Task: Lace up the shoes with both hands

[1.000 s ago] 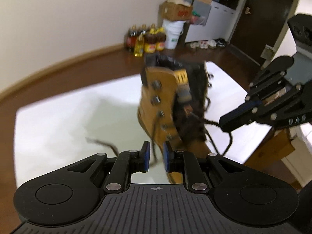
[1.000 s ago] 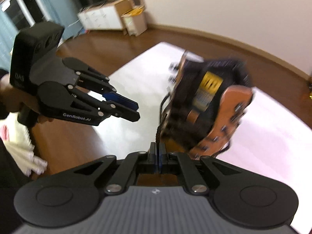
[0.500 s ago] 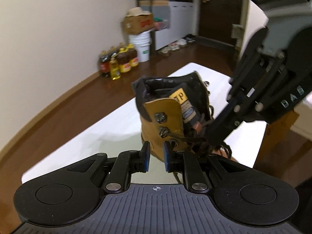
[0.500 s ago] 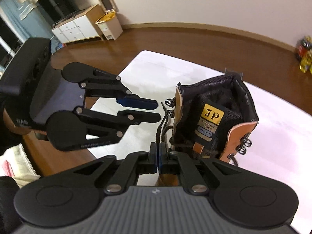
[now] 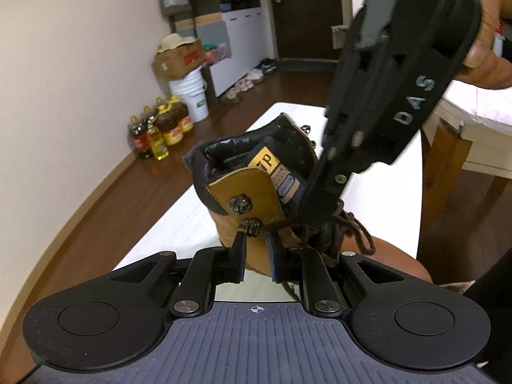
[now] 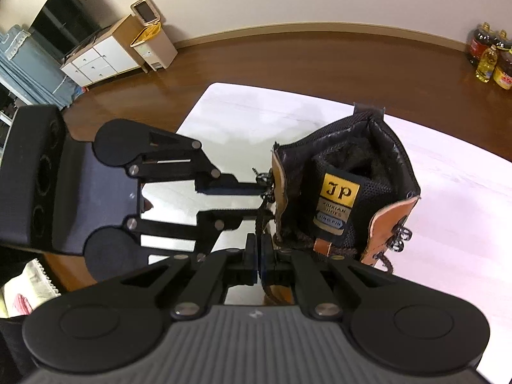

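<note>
A tan leather boot (image 5: 246,188) with a black padded collar and a yellow tongue label stands upright on the white table; it also shows in the right wrist view (image 6: 348,188). My left gripper (image 5: 257,240) is open, its fingertips on either side of a metal lace hook (image 5: 252,226) on the boot's flap. It also shows in the right wrist view (image 6: 256,200), reaching in from the left. My right gripper (image 6: 258,240) is shut on the dark brown lace (image 6: 260,214), which runs up to that hook. It also shows in the left wrist view (image 5: 315,211), coming down beside the tongue.
The white table (image 6: 243,112) stands over a brown wood floor. Oil bottles (image 5: 160,124), a white bucket (image 5: 190,94) and a cardboard box stand by the wall. A second wooden table (image 5: 460,140) is at the right. A white cabinet (image 6: 96,60) stands at the far left.
The boot has swung from tilted and blurred to upright and still. My left gripper has closed in on the lace hook. My right gripper has stayed shut on the lace.
</note>
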